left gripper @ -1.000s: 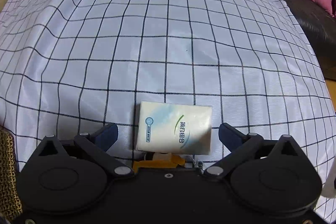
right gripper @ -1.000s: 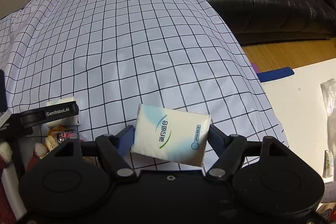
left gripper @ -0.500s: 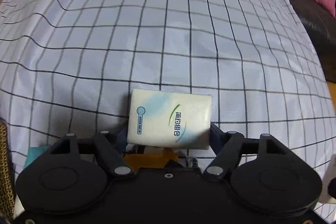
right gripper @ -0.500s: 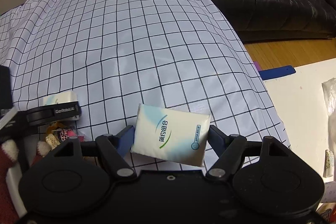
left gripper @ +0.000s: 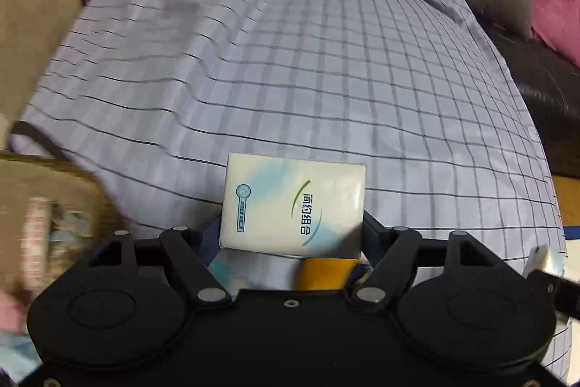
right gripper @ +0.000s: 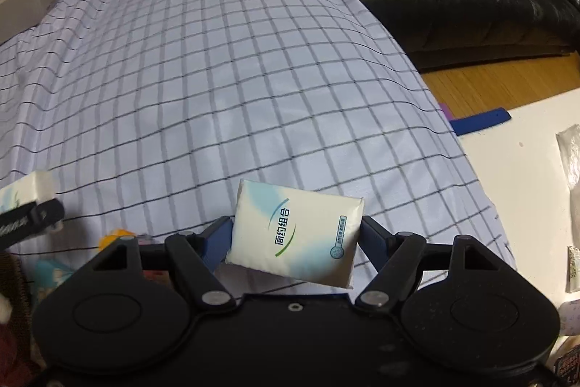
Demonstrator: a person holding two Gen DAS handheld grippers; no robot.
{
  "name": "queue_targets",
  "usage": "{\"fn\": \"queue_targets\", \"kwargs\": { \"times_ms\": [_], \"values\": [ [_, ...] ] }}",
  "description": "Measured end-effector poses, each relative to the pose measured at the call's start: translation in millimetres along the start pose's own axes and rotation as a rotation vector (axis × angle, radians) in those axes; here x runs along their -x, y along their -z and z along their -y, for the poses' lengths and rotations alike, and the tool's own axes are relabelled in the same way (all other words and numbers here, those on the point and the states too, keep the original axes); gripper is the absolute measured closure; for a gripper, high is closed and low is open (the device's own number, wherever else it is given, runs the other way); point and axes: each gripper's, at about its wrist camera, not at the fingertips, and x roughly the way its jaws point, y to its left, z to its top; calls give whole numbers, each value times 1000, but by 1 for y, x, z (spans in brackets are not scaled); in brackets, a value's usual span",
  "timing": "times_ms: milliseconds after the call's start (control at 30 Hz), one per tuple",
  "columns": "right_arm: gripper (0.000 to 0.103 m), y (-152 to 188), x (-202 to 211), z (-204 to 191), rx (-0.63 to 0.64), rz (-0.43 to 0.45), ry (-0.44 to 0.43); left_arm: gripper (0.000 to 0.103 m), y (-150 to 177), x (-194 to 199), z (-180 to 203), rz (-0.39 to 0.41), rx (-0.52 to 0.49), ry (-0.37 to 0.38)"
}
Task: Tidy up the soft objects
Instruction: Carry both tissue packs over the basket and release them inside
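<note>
As both tools carry one pack each, next move depends on where packs go down. Left gripper [left gripper: 291, 223] clamped on tissue pack [left gripper: 293, 204], long axis across jaws, lifted above checked sheet [left gripper: 326, 78]. Right gripper [right gripper: 295, 238] clamped on second tissue pack [right gripper: 295, 236], same crosswise way, slightly tilted. Woven basket [left gripper: 47, 198] lies at left of left gripper, blurred; left hand is nearer. Judgement: left pack goes there first.
</note>
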Motion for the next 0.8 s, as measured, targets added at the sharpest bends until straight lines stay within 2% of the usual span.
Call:
{"fn": "queue_targets", "kwargs": {
  "times_ms": [200,400,500,633,800],
  "values": [
    [29,4,18,-38,51,27,-65,33,2,40,-49,60,75,-59],
    [29,13,43,-84,117,55,-135,33,7,69,-101,112,125,-168],
    [28,19,56,-109,144,68,-182,33,7,79,-125,123,151,-185],
    [28,26,73,-147,183,81,-259,33,11,87,-152,133,163,-228],
    [28,39,90,-192,241,89,-352,33,21,88,-177,115,130,-273]
  ]
}}
